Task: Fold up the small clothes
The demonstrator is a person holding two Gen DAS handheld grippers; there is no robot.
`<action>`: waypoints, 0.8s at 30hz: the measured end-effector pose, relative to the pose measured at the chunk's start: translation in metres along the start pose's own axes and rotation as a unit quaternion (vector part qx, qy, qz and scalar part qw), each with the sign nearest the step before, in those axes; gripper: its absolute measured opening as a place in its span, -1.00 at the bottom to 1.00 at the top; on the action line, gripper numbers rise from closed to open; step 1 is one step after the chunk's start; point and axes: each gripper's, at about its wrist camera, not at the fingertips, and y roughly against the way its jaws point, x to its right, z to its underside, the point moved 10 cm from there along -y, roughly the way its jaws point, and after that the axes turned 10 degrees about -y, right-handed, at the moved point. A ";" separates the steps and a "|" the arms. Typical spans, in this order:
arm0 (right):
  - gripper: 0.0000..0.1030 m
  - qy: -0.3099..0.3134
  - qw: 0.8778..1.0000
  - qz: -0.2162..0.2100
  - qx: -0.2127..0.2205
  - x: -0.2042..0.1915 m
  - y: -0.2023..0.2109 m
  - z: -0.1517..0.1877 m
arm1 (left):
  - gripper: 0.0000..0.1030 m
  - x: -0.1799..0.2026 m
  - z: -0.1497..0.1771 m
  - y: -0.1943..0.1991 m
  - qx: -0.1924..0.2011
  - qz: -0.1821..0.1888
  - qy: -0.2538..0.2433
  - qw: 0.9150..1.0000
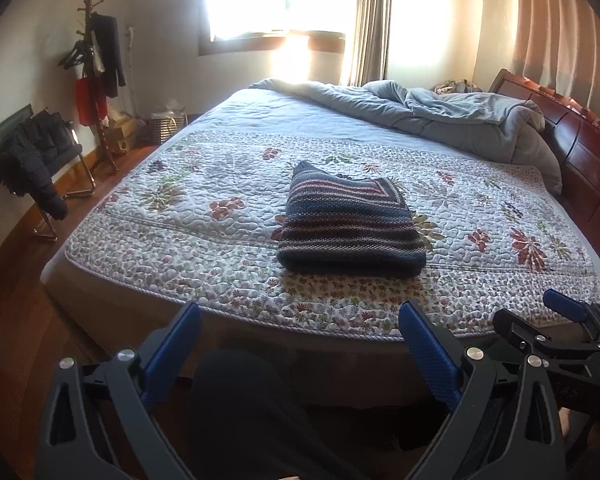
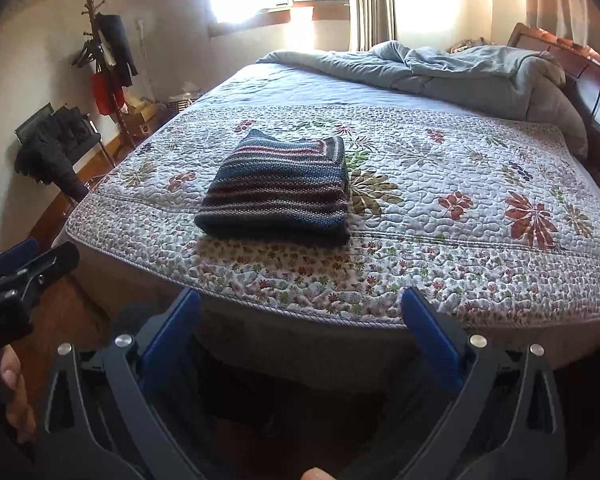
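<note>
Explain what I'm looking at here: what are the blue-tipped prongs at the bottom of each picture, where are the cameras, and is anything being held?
The prongs are the fingers of two hand-held grippers; there is no robot arm. Each picture comes from a wide-angle camera mounted on one gripper, looking forward along its fingers. The first shows the left gripper, with the other one's tip at the right edge; the second shows the right gripper. Both are open, empty, and held back off the near edge of the bed. On the floral quilt lies a folded striped knit garment. A grey duvet is bunched at the far end.
</note>
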 end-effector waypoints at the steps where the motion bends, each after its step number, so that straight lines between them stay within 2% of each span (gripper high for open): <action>1: 0.94 0.000 1.000 0.000 0.000 0.000 -0.001 -0.001 | 0.92 0.001 0.000 -0.002 0.000 0.000 -0.002 1.000; 7: 0.94 0.000 1.000 0.000 0.000 0.002 -0.005 -0.005 | 0.92 0.001 -0.001 -0.010 -0.011 0.018 0.010 1.000; 24: 0.94 0.004 1.000 0.005 0.001 0.009 -0.013 -0.008 | 0.93 0.013 -0.004 -0.016 -0.007 0.023 -0.002 1.000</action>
